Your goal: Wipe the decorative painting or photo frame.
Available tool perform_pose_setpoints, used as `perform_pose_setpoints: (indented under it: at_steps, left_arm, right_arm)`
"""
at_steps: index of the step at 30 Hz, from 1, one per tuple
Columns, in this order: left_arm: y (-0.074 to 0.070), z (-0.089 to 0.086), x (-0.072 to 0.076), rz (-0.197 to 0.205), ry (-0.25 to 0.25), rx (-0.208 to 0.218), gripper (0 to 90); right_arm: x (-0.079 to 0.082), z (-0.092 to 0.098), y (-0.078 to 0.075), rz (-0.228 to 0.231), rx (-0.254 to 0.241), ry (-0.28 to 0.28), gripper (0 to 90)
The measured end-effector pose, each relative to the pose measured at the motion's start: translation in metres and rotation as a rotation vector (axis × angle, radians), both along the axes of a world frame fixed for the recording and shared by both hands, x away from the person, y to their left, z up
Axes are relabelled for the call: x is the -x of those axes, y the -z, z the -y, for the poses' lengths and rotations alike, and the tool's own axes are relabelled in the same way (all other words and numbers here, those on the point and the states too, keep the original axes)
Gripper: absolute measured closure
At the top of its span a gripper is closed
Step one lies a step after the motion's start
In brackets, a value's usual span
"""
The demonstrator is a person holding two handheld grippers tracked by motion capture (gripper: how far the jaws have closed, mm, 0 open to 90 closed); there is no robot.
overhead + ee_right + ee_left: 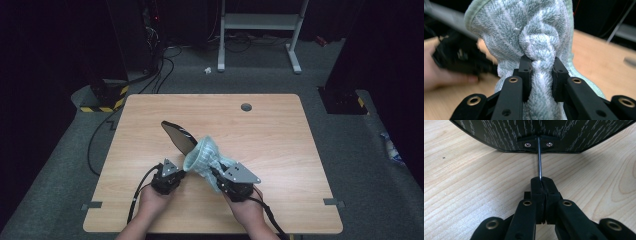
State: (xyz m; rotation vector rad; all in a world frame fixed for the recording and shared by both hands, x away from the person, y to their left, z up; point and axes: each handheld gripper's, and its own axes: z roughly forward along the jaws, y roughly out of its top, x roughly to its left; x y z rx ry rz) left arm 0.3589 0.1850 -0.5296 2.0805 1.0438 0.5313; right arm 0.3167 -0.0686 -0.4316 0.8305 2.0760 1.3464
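Left hand-held gripper (176, 170) low over the near-left part of the wooden surface (270, 130), jaws pressed together on a thin metal rod (539, 157). Rod running forward into a small black bracket (538, 143) with 2 screws at the edge of a dark mirror (178, 136). Mirror tilted up off the surface near its middle, leaning away to the upper left, its back streaked with pale grain-like marks in the left gripper view.

Right hand-held gripper (216, 175) just right of the left one, jaws pinching a twisted fold of pale green-and-white towel (529, 42). Towel bunched between the pads and billowing above them, pressed against the lower right edge of the mirror in the high view; covering that part of the mirror's edge and blocking most of the forward sight in the right gripper view. Other hand (446, 75) and its gripper blurred at the left of that view, beyond the cloth.

Around the work: a small round grey grommet (246, 107) in the far part of the surface, well apart from both grippers; 2 grey clips on the near side edges. Beyond the surface, grey carpeted floor, black cables (160, 75) trailing at the far left, a white metal stand (260, 30) at the far centre, yellow-and-black striped bases (105, 102) at the left.
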Motion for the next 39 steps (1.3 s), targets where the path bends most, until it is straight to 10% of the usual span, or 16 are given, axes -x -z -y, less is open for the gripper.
perform_pose_setpoints:
  at_steps: [7, 16, 27, 39]
  left_arm:
    - [0.000, 0.001, 0.000, 0.003, -0.003, 0.005, 88.4]
    - [0.000, 0.001, 0.000, 0.002, 0.000, 0.001, 88.3]
    - [0.000, 0.002, 0.000, 0.009, 0.002, -0.009, 88.3]
    - [0.000, 0.002, 0.000, 0.006, -0.007, 0.001, 88.0]
  right_arm:
    - [-0.007, -0.023, -0.035, 0.082, 0.010, -0.024, 74.9]
    - [-0.003, -0.008, -0.005, 0.050, 0.011, 0.005, 75.0]
    - [-0.020, 0.005, 0.079, -0.207, 0.097, 0.046, 75.1]
    - [-0.043, -0.005, 0.088, -0.311, 0.124, 0.059, 75.1]
